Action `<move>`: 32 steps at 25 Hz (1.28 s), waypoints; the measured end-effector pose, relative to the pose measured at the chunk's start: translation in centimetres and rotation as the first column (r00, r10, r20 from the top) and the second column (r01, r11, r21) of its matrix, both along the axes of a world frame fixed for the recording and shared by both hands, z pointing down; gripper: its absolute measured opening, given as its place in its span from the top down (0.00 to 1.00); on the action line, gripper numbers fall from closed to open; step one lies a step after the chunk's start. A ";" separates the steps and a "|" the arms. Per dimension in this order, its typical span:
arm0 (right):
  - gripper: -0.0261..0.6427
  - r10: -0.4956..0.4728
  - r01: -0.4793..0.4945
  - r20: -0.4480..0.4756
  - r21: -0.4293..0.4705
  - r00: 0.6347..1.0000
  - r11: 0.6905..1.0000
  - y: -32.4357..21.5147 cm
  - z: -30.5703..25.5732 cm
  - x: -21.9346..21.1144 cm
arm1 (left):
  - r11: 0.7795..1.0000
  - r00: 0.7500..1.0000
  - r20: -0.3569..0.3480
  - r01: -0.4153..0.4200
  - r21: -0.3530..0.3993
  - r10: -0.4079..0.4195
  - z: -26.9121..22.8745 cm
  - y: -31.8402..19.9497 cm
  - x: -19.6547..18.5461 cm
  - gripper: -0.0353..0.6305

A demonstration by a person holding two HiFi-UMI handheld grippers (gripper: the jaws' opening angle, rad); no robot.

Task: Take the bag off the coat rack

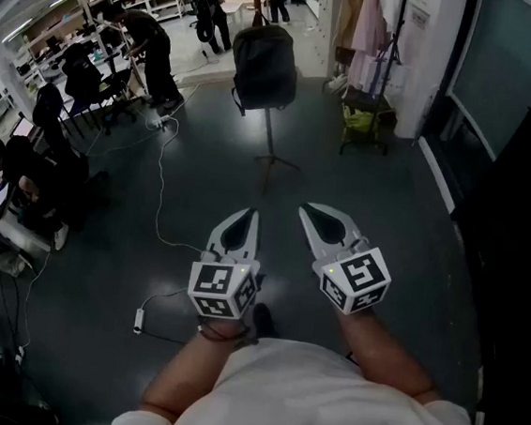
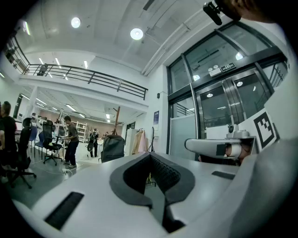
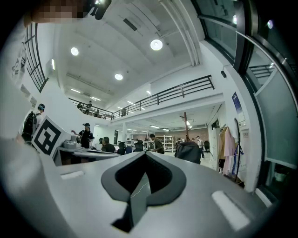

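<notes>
A white cable (image 1: 161, 169) trails across the dark floor (image 1: 381, 233); pink clothes (image 1: 368, 31) hang nearby.

We see the bag (image 1: 265, 65) on the coat rack (image 1: 271, 140) at upper centre of the head view, a clothes stand (image 1: 370, 39) to its right, a cable (image 1: 160, 182) on the floor (image 1: 380, 200) to its left, and, lower down, our left gripper (image 1: 248, 213) just left of our right gripper (image 1: 305, 207).
</notes>
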State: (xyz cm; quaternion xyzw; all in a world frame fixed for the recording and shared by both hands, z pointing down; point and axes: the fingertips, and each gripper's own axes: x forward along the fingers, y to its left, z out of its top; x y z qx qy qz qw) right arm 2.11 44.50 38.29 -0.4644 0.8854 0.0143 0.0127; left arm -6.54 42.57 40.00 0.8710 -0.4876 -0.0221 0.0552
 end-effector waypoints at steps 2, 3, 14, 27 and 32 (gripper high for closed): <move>0.96 0.001 -0.001 0.001 0.001 1.000 1.000 -0.6 0.2 0.0 | 1.000 1.000 -0.002 -0.004 -0.005 0.004 0.6 -0.7 0.0 0.94; 0.96 0.002 -0.002 0.001 0.001 1.000 1.000 -0.9 0.3 0.0 | 1.000 1.000 -0.002 -0.006 -0.006 0.006 0.9 -1.0 0.0 0.94; 0.96 0.012 -0.012 0.030 -0.005 0.999 1.000 -5.2 0.8 -0.6 | 1.000 1.000 -0.009 -0.013 -0.016 0.013 1.8 -5.7 -0.8 0.94; 0.96 -0.019 0.021 0.057 -0.031 0.998 0.999 -20.1 1.0 -5.9 | 0.999 0.998 -0.059 -0.036 -0.027 0.035 1.3 -20.7 -5.4 0.94; 0.96 -0.006 0.008 0.067 -0.034 0.998 0.999 -26.9 -0.7 -8.4 | 0.998 0.998 -0.039 -0.056 -0.011 0.056 -1.2 -27.5 -7.9 0.94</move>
